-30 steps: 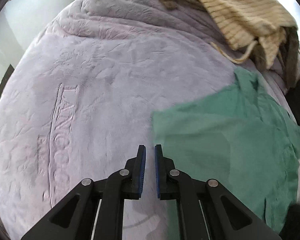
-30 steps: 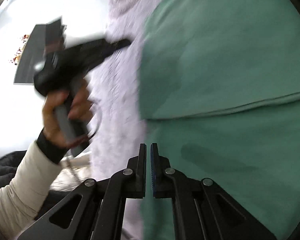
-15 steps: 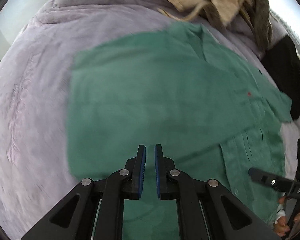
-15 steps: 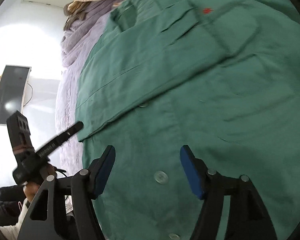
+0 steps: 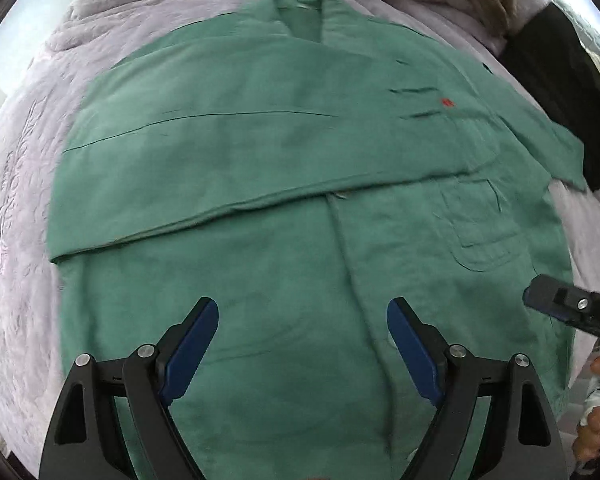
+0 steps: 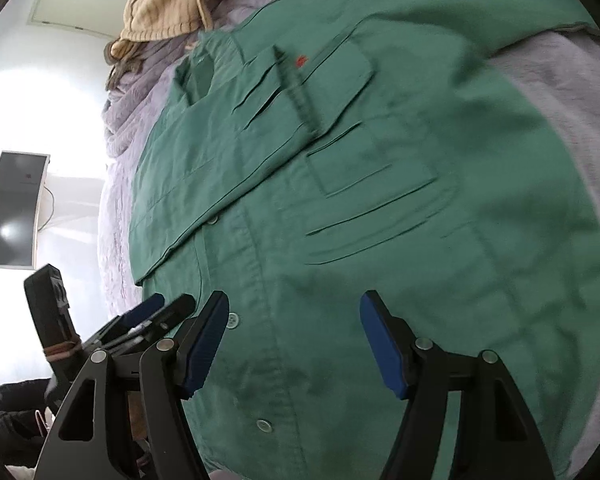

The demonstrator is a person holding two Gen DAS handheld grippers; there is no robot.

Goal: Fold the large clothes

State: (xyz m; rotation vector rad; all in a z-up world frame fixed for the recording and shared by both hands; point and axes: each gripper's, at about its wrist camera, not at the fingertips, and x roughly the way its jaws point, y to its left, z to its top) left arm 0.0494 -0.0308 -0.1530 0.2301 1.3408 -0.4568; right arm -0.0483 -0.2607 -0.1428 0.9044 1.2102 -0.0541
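Observation:
A large green button-up shirt (image 5: pixel 300 160) lies face up on a lilac blanket (image 5: pixel 20 200), its far side folded over the chest. My left gripper (image 5: pixel 302 308) hovers over the lower front of the shirt, its jaws opening wide with nothing between them. Over the button placket of the shirt (image 6: pixel 380 200) hangs my right gripper (image 6: pixel 295 300), jaws also opening and empty. The right gripper (image 5: pixel 560 304) shows at the right edge of the left wrist view. The left gripper (image 6: pixel 156 312) sits just left of the right one.
A beige striped garment (image 6: pixel 164 4) is heaped at the far end of the blanket (image 6: pixel 116 184). A black cloth (image 5: pixel 552 80) lies beside the shirt's far right corner. A dark screen (image 6: pixel 12 208) hangs on the white wall. A hand (image 5: pixel 592 436) grips the right tool.
Both grippers swept from the blanket's edge over the shirt and went from shut to open. The shirt's side now lies folded across its chest.

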